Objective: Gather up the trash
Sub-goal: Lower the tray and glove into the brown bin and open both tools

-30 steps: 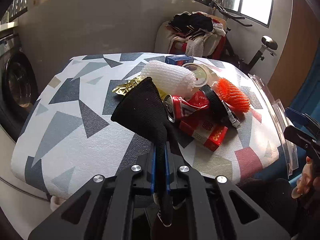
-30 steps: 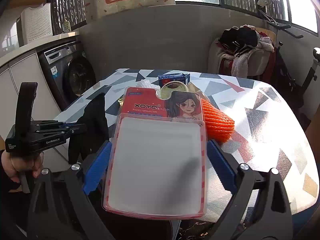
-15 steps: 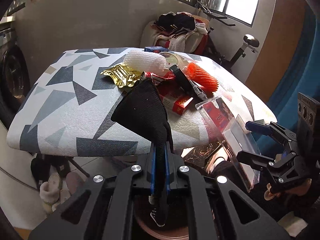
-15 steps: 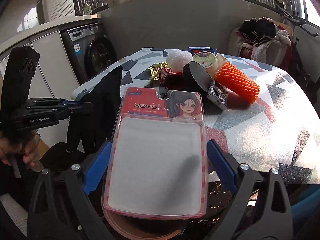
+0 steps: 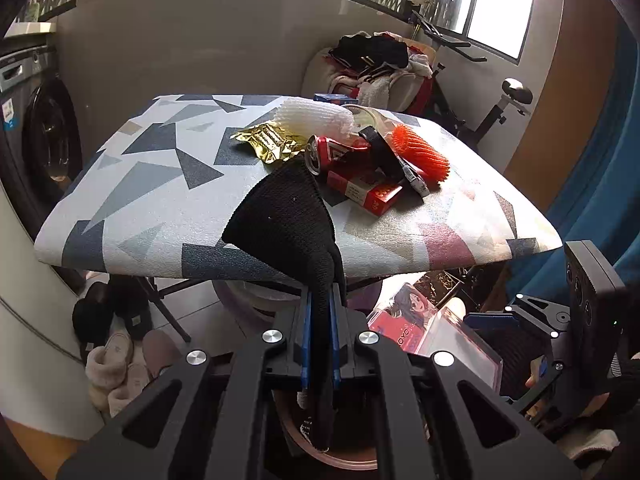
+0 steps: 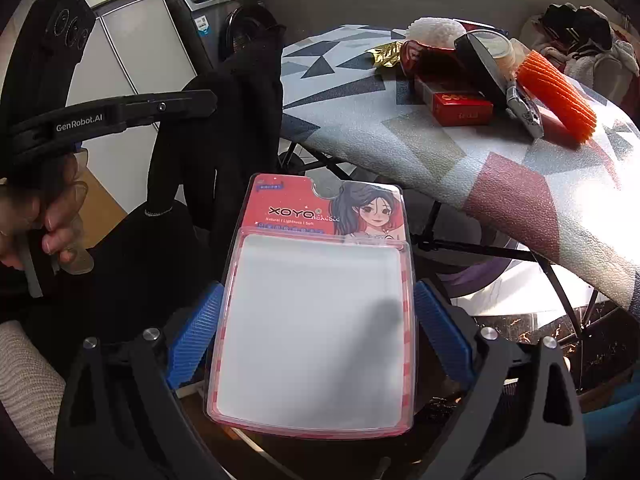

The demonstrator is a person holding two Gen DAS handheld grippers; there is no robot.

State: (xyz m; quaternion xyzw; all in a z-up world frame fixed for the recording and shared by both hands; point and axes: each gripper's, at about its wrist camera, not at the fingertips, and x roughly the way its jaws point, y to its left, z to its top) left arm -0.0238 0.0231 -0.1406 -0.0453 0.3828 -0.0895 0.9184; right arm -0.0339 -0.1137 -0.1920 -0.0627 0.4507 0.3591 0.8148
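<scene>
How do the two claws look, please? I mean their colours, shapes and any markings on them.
Both are matte black angular frames with silver screws. The right claw has blue ribbed pads. The left claw has narrow blue pads; the right view shows white "GenRobot.AI" lettering on its side and three round lenses on its black housing.

Matt black knit cloth [image 5: 288,220], glossy clear plastic blister pack [image 6: 316,320], pebbled tablecloth [image 5: 140,200]

The left wrist view looks forward from below the patterned table [image 5: 168,200] edge, facing the windowed wall. The right wrist view sits lower and close, angled leftward toward the washing machine [image 6: 236,28]. Both share the trash pile, including the orange foam net [image 5: 420,156] [image 6: 556,96].
</scene>
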